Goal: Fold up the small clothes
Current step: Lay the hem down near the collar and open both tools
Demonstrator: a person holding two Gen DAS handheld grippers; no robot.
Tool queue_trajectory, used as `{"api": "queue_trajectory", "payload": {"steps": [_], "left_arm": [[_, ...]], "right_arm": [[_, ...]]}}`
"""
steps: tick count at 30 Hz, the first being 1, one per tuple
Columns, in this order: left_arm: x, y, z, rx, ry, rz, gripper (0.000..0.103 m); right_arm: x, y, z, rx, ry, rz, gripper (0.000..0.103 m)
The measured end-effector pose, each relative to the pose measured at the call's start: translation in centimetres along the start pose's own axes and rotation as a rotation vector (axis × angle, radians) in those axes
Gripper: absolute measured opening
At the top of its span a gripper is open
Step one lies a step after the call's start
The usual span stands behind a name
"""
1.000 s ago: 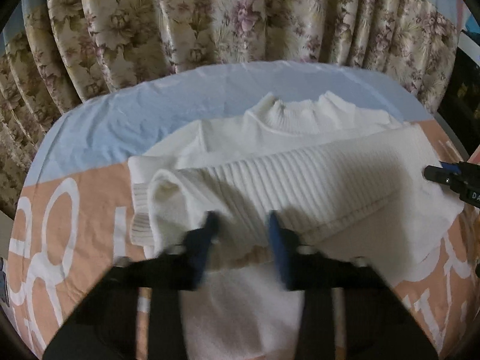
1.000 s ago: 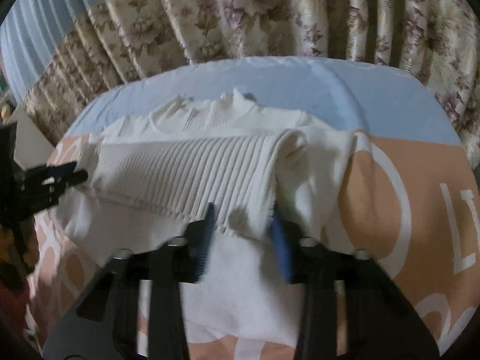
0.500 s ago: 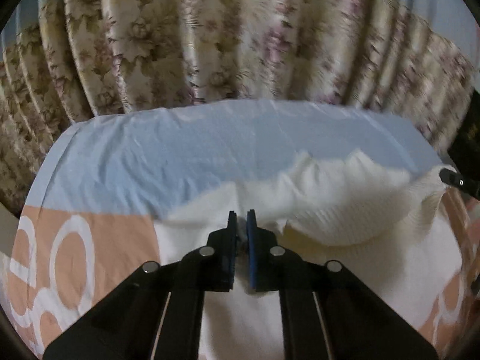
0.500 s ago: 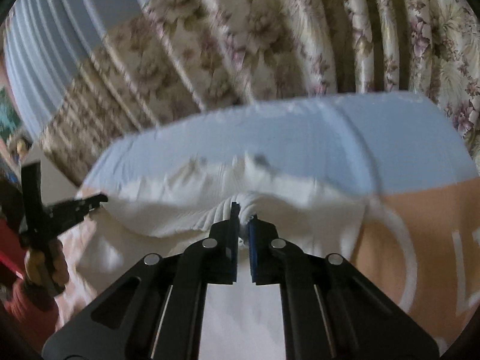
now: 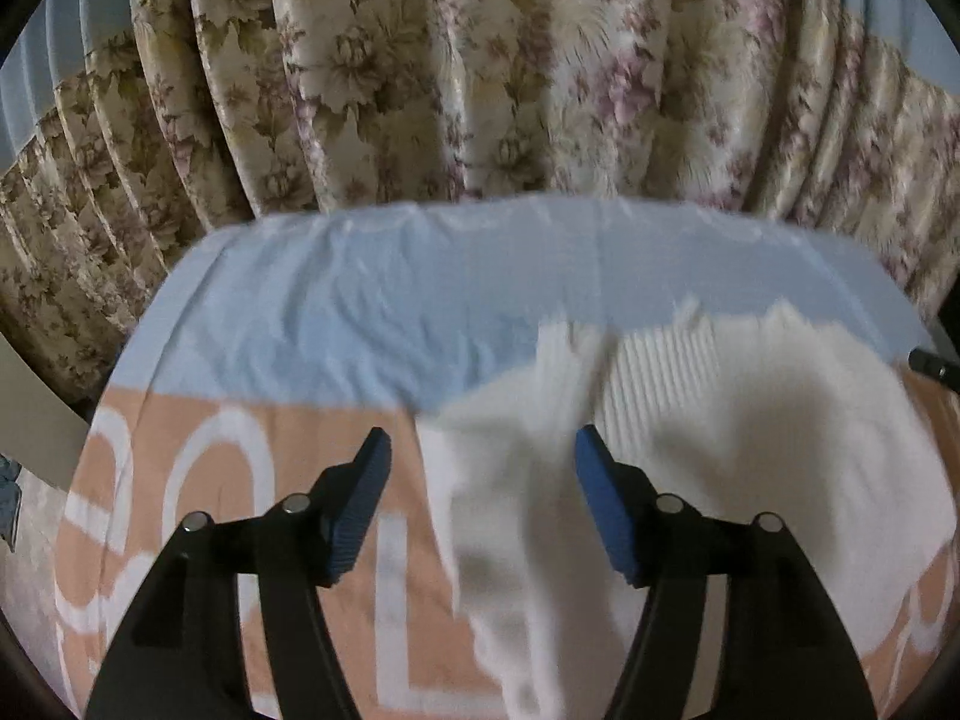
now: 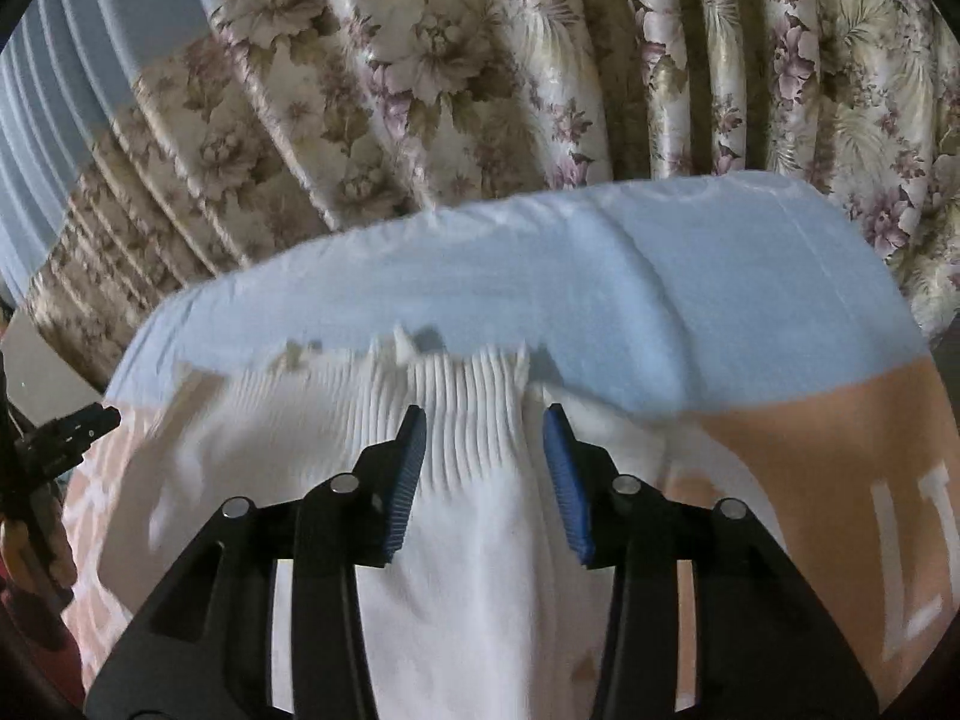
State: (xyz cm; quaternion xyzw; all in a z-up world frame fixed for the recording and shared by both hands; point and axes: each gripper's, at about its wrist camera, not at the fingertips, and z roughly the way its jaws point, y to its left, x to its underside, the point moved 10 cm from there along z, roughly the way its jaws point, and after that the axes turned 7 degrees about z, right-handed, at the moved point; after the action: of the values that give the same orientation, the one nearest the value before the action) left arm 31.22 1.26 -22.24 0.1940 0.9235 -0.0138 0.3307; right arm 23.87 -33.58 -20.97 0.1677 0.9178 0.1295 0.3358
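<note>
The white ribbed knit sweater (image 5: 690,438) lies on the bed sheet with a pale blue band and a peach band bearing large white letters (image 5: 360,312). The garment straddles the line where the blue band meets the peach band; its ribbed upper edge rests on the blue band and its smooth lower part covers the peach band. The fabric edges appear blurred.

The left gripper (image 5: 477,450), with black arms and blue ribbed pads, is over the left edge of the sweater. Its jaws are opening and stand wide apart; cloth lies beneath the gap, but the pads do not press on it.

The right gripper (image 6: 486,426), of the same build, is over the ribbed upper part of the sweater. Its jaws are opening to a moderate gap; ribbed fabric shows between the pads without being clamped.

In the right wrist view, the left gripper shows at the sweater's left edge, held by a hand (image 6: 36,546).

Beyond the far edge of the sheet hangs a pleated floral curtain in cream, olive and mauve (image 5: 480,72).
</note>
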Motion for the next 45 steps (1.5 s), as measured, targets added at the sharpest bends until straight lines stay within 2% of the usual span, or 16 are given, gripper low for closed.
{"api": "queue_trajectory", "payload": {"steps": [5, 7, 12, 14, 16, 17, 18, 19, 20, 22, 24, 27, 32, 37, 44, 45], "left_arm": [[5.1, -1.0, -1.3, 0.049, 0.051, -0.023, 0.065], [6.3, -1.1, -2.1, 0.066, 0.055, -0.037, 0.07], [8.5, -2.4, -3.1, 0.108, 0.059, -0.018, 0.071], [9.1, -3.1, -2.9, 0.099, 0.069, -0.006, 0.07], [9.4, -3.5, -2.5, 0.092, 0.08, -0.001, 0.048], [9.7, -3.8, -2.2, 0.108, 0.101, -0.011, 0.028], [9.9, -4.2, -1.9, 0.141, 0.114, -0.033, 0.018], [9.8, -4.2, -1.9, 0.154, 0.115, -0.044, 0.015], [9.7, -4.3, -2.1, 0.152, 0.108, -0.048, 0.013], [9.5, -4.2, -2.6, 0.145, 0.094, -0.05, 0.009], [9.4, -4.1, -3.4, 0.158, 0.075, -0.062, 0.009], [10.2, -3.6, -4.0, 0.166, 0.079, -0.086, 0.009], [12.6, -3.0, -3.4, 0.18, 0.122, -0.127, 0.009], [12.3, -3.1, -4.0, 0.156, 0.099, -0.104, 0.014], [10.5, -2.0, -6.3, 0.055, 0.046, -0.054, 0.052], [10.2, -2.0, -6.4, 0.039, 0.044, -0.046, 0.06]], "right_arm": [[4.5, -0.2, -2.4, 0.044, 0.026, -0.07, 0.042], [6.3, -0.5, -3.9, 0.06, 0.021, -0.076, 0.049], [9.3, -2.4, -5.6, 0.083, 0.04, -0.039, 0.053], [10.2, -3.1, -5.5, 0.077, 0.06, -0.001, 0.053], [10.8, -3.2, -5.3, 0.059, 0.071, 0.027, 0.051], [10.9, -3.0, -5.2, 0.049, 0.07, 0.023, 0.049], [11.0, -2.7, -5.1, 0.055, 0.068, 0.009, 0.038], [11.0, -2.6, -5.0, 0.067, 0.068, -0.006, 0.022], [11.1, -2.5, -5.0, 0.076, 0.063, -0.015, 0.021], [10.8, -1.9, -5.6, 0.059, 0.029, -0.021, 0.008], [10.4, -1.5, -6.8, 0.029, -0.008, -0.013, 0.008], [10.9, -1.7, -7.9, 0.017, -0.025, -0.001, 0.008], [13.5, -3.2, -7.5, 0.034, 0.021, 0.027, 0.008], [14.4, -3.7, -6.8, 0.042, 0.034, 0.042, 0.01], [12.4, -3.5, -9.2, 0.018, -0.033, 0.067, 0.019], [12.1, -3.6, -9.5, 0.02, -0.041, 0.072, 0.023]]}}
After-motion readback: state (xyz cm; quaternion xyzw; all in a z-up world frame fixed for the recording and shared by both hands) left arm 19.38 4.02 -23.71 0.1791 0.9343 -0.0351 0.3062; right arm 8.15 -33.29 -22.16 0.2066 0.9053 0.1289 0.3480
